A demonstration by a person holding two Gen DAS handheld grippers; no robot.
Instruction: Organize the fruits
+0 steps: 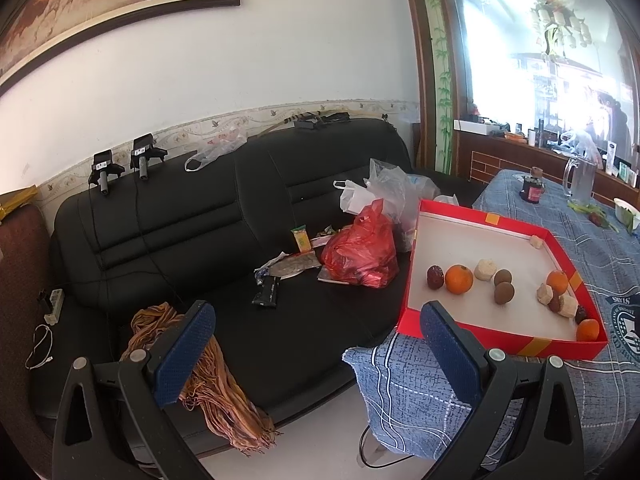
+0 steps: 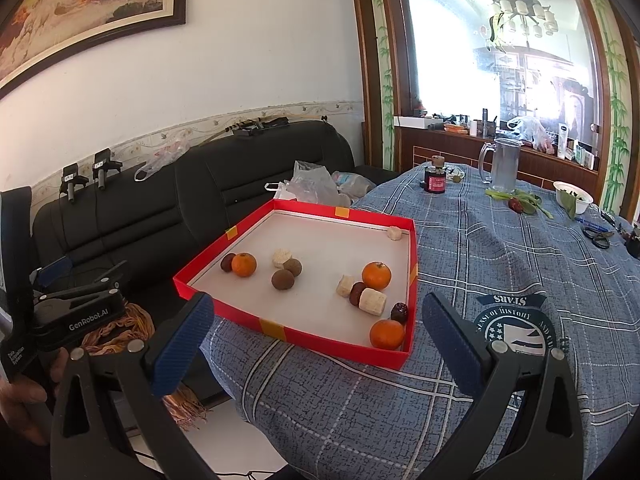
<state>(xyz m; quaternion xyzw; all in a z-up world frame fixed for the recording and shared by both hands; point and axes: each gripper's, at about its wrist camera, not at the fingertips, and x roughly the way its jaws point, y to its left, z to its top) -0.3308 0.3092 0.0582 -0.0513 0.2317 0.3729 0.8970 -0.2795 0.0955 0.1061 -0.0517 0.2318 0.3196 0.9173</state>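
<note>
While both of my grippers hang short of the table [image 2: 520, 264], neither grasps anything: the left gripper [image 1: 316, 344] is spread wide over the black sofa [image 1: 248, 184], and the right gripper [image 2: 316, 340] is just as released, its fingers framing the near edge of the red tray [image 2: 296, 334]. That tray sits on the blue checked cloth at the table's left edge, beside the sofa. Inside it I see three oranges: one [image 2: 244, 265] near the tray's left edge touching a dark date [image 2: 228, 262], one [image 2: 376, 275] toward the right edge, and one [image 2: 387, 334] in the near right corner. Two brown round fruits [image 2: 283, 279] lie touching near the middle, with pale chunks [image 2: 372, 301] scattered about. Further back on the table stand a clear pitcher [image 2: 504, 168] and a small dark jar [image 2: 435, 180]. A red plastic bag [image 1: 360, 256] rests on the sofa seat.
</note>
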